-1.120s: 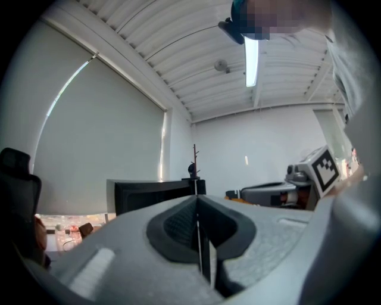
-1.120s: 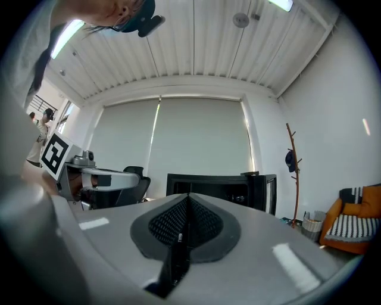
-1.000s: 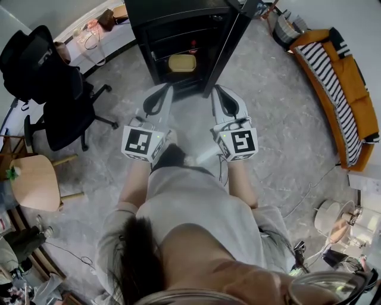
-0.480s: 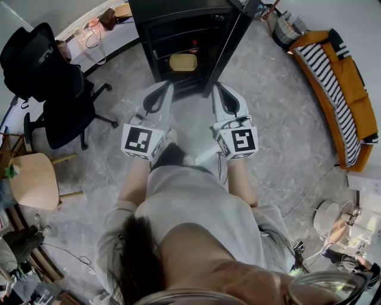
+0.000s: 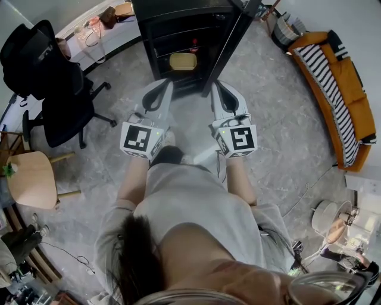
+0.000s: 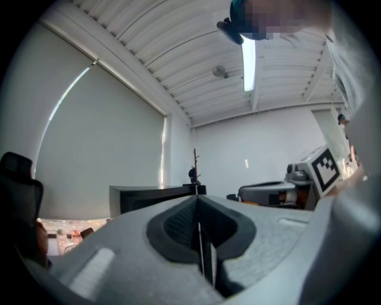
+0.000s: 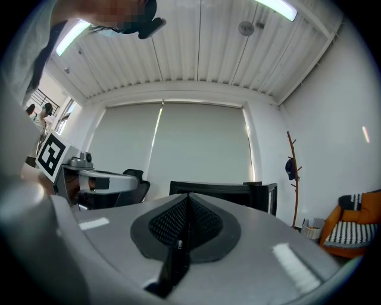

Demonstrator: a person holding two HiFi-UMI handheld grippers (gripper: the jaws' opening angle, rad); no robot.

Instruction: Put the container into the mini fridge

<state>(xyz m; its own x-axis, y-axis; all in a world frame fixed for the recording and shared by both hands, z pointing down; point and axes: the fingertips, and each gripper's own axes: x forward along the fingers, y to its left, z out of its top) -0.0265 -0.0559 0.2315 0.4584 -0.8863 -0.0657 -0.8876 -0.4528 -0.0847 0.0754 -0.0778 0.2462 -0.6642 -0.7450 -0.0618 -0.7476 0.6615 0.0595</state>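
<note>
Grey mottled floor (image 5: 280, 125) all round, seen steeply from above. At the top, one black mini fridge (image 5: 178, 15), its door (image 5: 233, 39) swung open to the right; one yellow container (image 5: 183, 61) lying on a shelf inside, well apart from both tongs; one small red thing (image 5: 194, 43) on the shelf above. Two tongs held side by side, pointed toward the open fridge: left tongs (image 5: 167, 84) and right tongs (image 5: 214, 84), each with one marker cube (image 5: 141, 140) at the near end. One black office chair (image 5: 56, 83) at the left; one round wooden surface (image 5: 33, 179) below it; one orange sofa (image 5: 351, 89) with a striped blanket at the right edge.

From the left tongs' own camera: pale ribbed ceiling (image 6: 178, 53) with one light strip (image 6: 248, 56), white wall, one large blind (image 6: 101, 149). Tongs pressed together to a thin seam, gripping nothing. Beyond the tip, the black top of the fridge and one bare coat stand (image 6: 194, 162); right tongs with its cube off to the right.

From the right tongs' camera: same ribbed ceiling, two blinds side by side. Tongs likewise closed tight and empty. Fridge top dead ahead with the door edge at its right; coat stand and a corner of the sofa further right; left tongs, cube and chair back at the left.
</note>
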